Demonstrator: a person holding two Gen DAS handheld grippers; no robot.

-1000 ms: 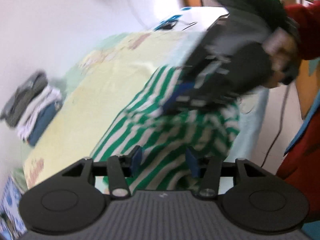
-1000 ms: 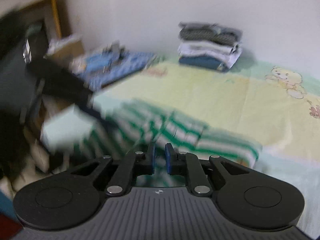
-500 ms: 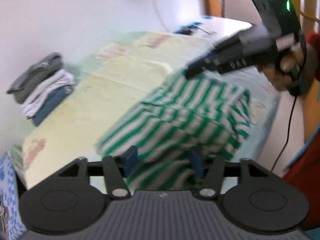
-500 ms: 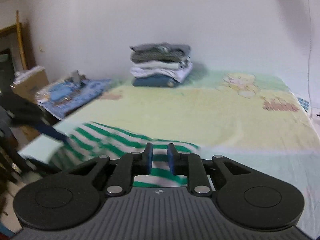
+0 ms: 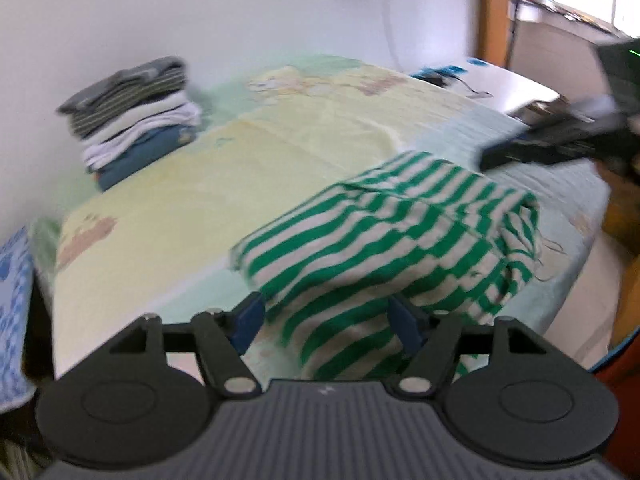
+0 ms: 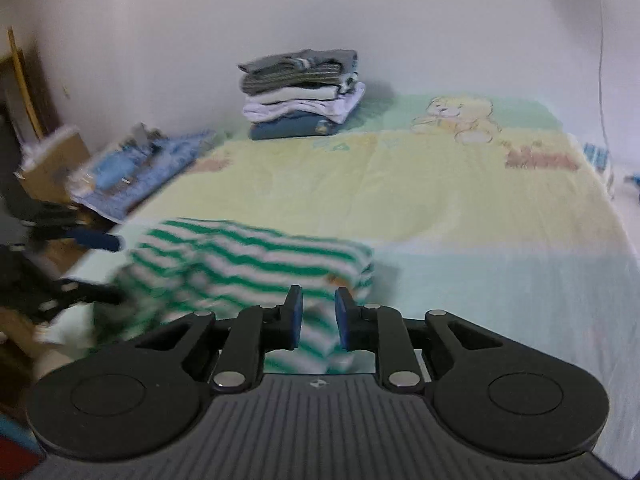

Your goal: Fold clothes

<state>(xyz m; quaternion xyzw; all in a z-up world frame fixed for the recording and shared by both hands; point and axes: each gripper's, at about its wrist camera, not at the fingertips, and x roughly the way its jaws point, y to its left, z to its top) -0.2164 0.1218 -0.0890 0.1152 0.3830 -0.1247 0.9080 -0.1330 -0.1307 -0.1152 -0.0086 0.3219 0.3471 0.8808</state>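
Observation:
A green-and-white striped garment (image 5: 400, 240) (image 6: 248, 256) lies roughly folded near the front edge of the bed (image 5: 240, 160) (image 6: 440, 200). My left gripper (image 5: 326, 320) hovers just in front of it. Its jaws are opening wide and the pads touch no cloth. In the right wrist view the left gripper (image 6: 118, 271) shows blurred at the garment's left end. My right gripper (image 6: 318, 316) stands over the garment's near right corner, its jaws a narrow gap apart with nothing pinched. In the left wrist view the right gripper (image 5: 496, 156) is a blur past the garment's far right side.
A stack of folded clothes (image 5: 132, 120) (image 6: 300, 88) sits at the back of the bed against the white wall. A blue patterned cloth with small items (image 6: 140, 172) and a cardboard box (image 6: 52, 164) lie beside the bed. A white table (image 5: 508, 88) stands beyond it.
The right gripper has drawn back off the striped garment to its side. The left jaws have spread wider. Both views have rolled toward level, and the garment now rests on the bed.

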